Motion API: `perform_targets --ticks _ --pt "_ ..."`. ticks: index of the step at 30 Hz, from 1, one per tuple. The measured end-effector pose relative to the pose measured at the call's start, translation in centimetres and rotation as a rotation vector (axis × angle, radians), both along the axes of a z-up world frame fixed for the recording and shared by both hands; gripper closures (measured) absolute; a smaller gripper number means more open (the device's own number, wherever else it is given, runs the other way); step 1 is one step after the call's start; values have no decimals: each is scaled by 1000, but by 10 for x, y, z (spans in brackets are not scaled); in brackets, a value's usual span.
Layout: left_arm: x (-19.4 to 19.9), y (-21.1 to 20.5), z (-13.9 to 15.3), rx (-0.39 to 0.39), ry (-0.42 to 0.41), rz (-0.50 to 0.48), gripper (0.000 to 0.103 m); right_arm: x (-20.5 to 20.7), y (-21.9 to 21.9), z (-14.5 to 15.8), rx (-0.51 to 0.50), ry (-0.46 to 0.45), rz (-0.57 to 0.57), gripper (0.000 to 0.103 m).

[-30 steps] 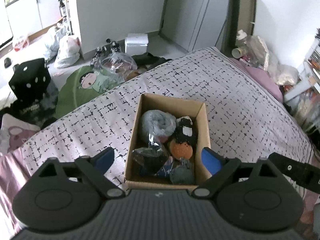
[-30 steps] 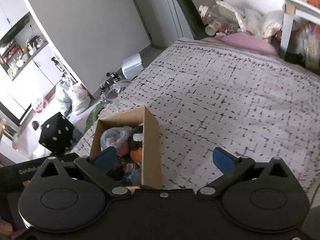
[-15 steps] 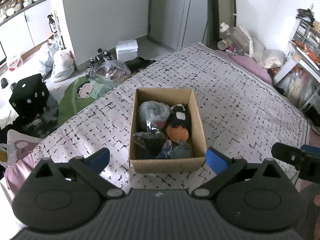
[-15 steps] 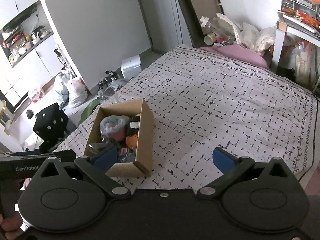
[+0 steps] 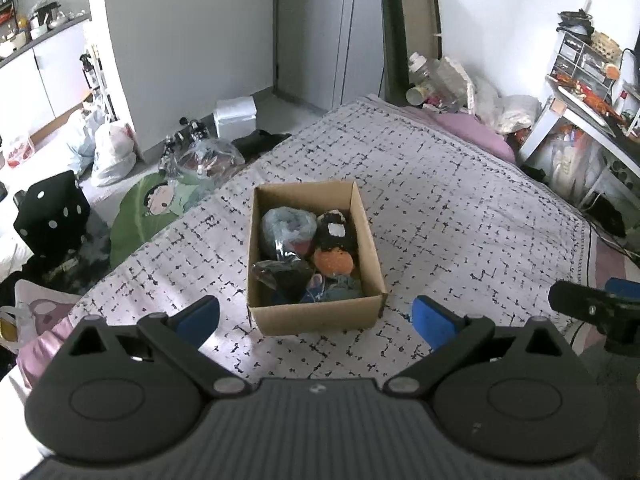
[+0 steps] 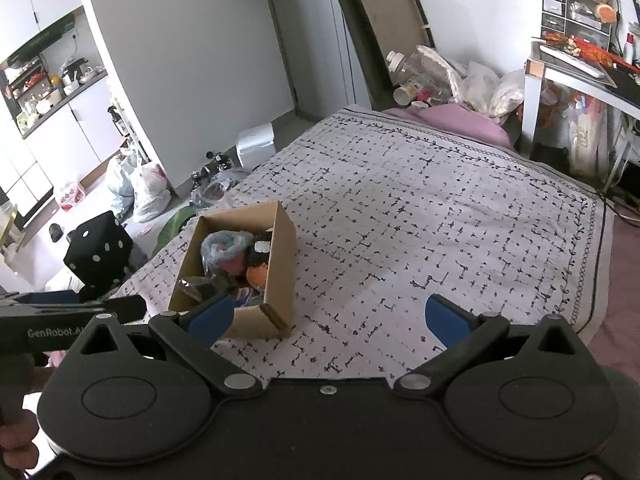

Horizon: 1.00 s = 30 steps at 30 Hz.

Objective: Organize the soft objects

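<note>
A cardboard box (image 5: 316, 314) stands on the patterned bedspread (image 5: 460, 216). It holds several soft objects: a grey-blue bundle in plastic (image 5: 286, 226), a black and white plush (image 5: 336, 234), an orange plush (image 5: 334, 262) and dark items at the near end. The box also shows in the right wrist view (image 6: 280, 264). My left gripper (image 5: 316, 318) is open and empty, held above and short of the box. My right gripper (image 6: 328, 316) is open and empty, to the right of the box.
A black dice cushion (image 5: 52, 212), a green cartoon cushion (image 5: 148, 208) and plastic bags (image 5: 108, 152) lie on the floor to the left. A pink pillow (image 5: 472, 132) and clutter sit at the bed's far end. A cluttered desk (image 6: 580, 68) stands at the right.
Both grippers have pulled back and up from the box, so it looks smaller and farther. Both stay open and empty.
</note>
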State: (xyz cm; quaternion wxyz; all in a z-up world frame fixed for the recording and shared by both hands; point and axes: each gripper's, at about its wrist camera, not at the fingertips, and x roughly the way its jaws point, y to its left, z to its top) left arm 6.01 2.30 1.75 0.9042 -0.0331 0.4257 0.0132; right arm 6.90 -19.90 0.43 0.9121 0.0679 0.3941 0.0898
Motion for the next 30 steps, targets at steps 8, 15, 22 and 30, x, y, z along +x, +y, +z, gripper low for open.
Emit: perform_targets --ticks 8,15,22,30 --pt "-14 -3 17 -18 -39 -1 1 -15 -8 14 -9 -28 -5 0" --pt "-23 -7 24 4 -55 -11 1 -26 -10 20 -8 -40 -4 0" --pt "-31 -7 27 7 -64 -13 1 -30 -11 22 -10 -45 -1 0" --pt "-37 -6 30 4 -60 -20 1 -35 -11 24 -18 -54 8 0"
